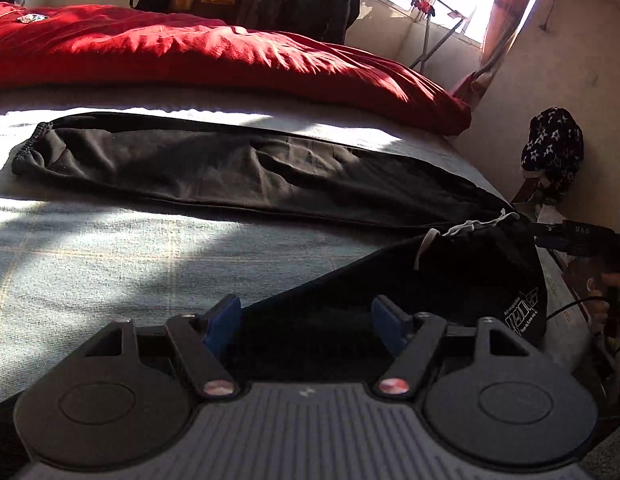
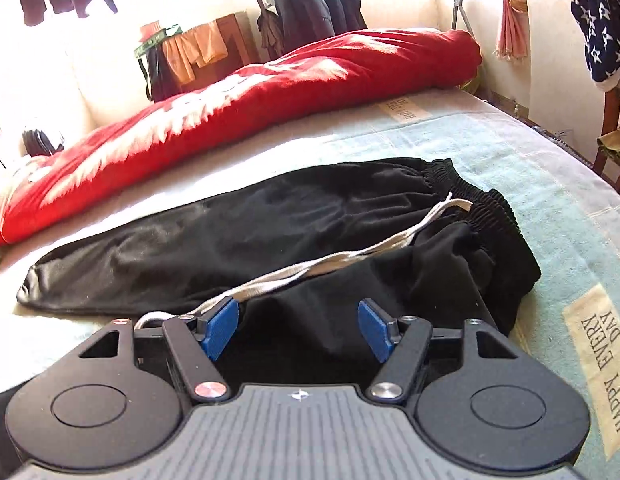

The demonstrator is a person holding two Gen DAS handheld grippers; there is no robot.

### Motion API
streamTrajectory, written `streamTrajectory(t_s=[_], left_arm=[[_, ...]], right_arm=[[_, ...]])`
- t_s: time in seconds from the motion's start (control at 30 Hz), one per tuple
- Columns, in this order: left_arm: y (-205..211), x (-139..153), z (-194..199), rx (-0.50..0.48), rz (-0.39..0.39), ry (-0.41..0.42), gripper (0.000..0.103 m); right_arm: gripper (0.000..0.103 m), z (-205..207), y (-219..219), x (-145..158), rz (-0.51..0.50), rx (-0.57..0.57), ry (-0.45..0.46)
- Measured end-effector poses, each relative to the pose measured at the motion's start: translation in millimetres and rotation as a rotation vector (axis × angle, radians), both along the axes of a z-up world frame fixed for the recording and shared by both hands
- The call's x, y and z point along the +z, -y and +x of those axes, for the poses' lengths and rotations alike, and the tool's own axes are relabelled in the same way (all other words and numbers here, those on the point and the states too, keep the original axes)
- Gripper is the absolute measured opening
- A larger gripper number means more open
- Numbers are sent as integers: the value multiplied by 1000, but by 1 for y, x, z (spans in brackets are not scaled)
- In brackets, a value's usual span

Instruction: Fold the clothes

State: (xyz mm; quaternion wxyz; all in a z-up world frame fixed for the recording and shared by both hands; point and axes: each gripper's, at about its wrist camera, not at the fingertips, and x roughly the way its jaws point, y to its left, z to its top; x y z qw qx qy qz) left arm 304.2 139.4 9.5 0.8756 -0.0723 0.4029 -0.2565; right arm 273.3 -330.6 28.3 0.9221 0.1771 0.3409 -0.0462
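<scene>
Black track pants [image 1: 229, 168] lie spread on the bed, one leg stretched leftward with its elastic cuff [image 1: 25, 152] at the far end. In the right wrist view the same pants [image 2: 269, 220] show their gathered waistband [image 2: 482, 204] and a white drawstring [image 2: 330, 260] trailing toward my left finger. My left gripper [image 1: 305, 320] is open, low over the near leg's dark cloth. My right gripper [image 2: 297, 328] is open too, its blue pads [image 2: 219, 330] apart just above the fabric near the waist.
A red quilt [image 1: 189, 48] lies bunched along the bed's far side. The pale bedsheet [image 2: 570, 220] carries printed labels. A star-patterned cloth [image 1: 554, 144] hangs on a chair by the wall. Hanging clothes and a drying rack [image 1: 430, 12] stand behind the bed.
</scene>
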Motion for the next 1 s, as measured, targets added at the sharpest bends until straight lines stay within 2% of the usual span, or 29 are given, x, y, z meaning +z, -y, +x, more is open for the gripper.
streamTrajectory(t_s=[0.13,0.27,0.53,0.63,0.8,0.83,0.87,0.93,1.0], left_arm=[[21,-7,1,-20,30,-34,74],[33,-10,1,-28,62,-42,74],[63,-14,9,-60,117,-72,74],[75,-14,10,-81,135,-73,74],[87,-14,11,-98,164,-70,74],[88,-13,11,-102,164,-68,74],[88,-13,10,-106,162,-66,74],[87,-13,10,-108,158,-64,74],[84,-13,11,-99,156,-65,74]], right_arm=[[72,3,34,-11,44,-87,-10],[72,-21,75,-22,44,-232,14],[72,-37,141,-90,141,-390,-12],[81,-20,130,-96,80,-374,-11],[82,10,104,-101,-57,-333,-25],[76,12,102,-101,-49,-317,-15],[61,12,101,-100,-28,-295,-1],[40,7,104,-98,48,-278,26],[32,2,108,-96,132,-268,52]])
